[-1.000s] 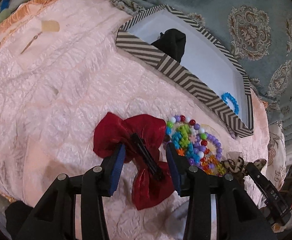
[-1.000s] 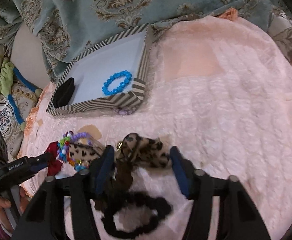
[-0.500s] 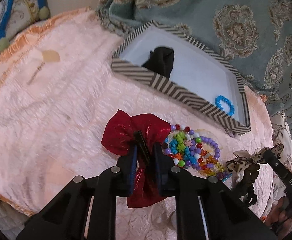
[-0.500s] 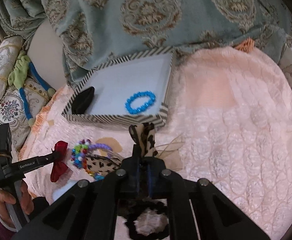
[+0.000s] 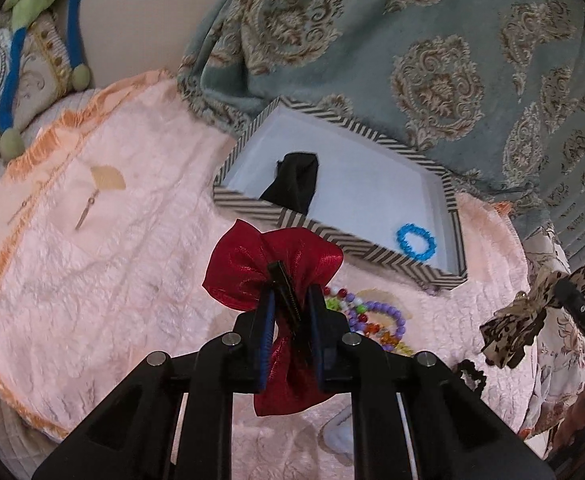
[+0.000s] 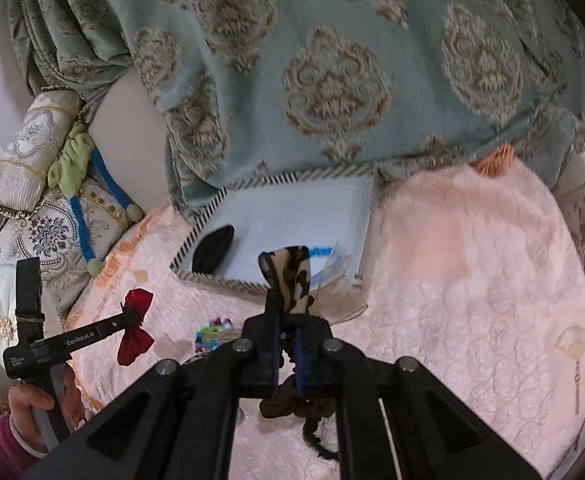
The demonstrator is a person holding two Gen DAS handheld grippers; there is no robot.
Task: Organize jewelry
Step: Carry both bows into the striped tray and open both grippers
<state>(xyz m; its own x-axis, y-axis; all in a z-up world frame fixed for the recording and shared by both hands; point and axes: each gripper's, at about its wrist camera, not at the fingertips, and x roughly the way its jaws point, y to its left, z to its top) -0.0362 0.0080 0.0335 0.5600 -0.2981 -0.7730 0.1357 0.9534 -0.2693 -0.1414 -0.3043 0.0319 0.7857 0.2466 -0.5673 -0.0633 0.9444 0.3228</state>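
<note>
My left gripper (image 5: 290, 300) is shut on a red bow hair clip (image 5: 248, 264) and holds it above the pink bedspread, just in front of the striped box (image 5: 252, 202). My right gripper (image 6: 287, 318) is shut on a leopard-print bow clip (image 6: 292, 276), raised in front of the same box (image 6: 196, 236). The box holds a black pouch (image 5: 294, 182) and a blue bead bracelet (image 5: 416, 242). The leopard bow also shows at the right of the left wrist view (image 5: 516, 320). The red bow shows at the left of the right wrist view (image 6: 134, 328).
Colourful bead bracelets (image 5: 376, 316) lie on the pink bedspread (image 5: 92, 272) below the box. A black scrunchie (image 5: 470, 376) lies near them. A teal patterned blanket (image 5: 412, 60) is bunched behind the box. Cushions (image 6: 48, 236) sit at the left. A gold fan ornament (image 5: 106, 178) lies on the spread.
Both grippers closed on their bow clips and lifted them off the bedspread, moving up and toward the striped box.
</note>
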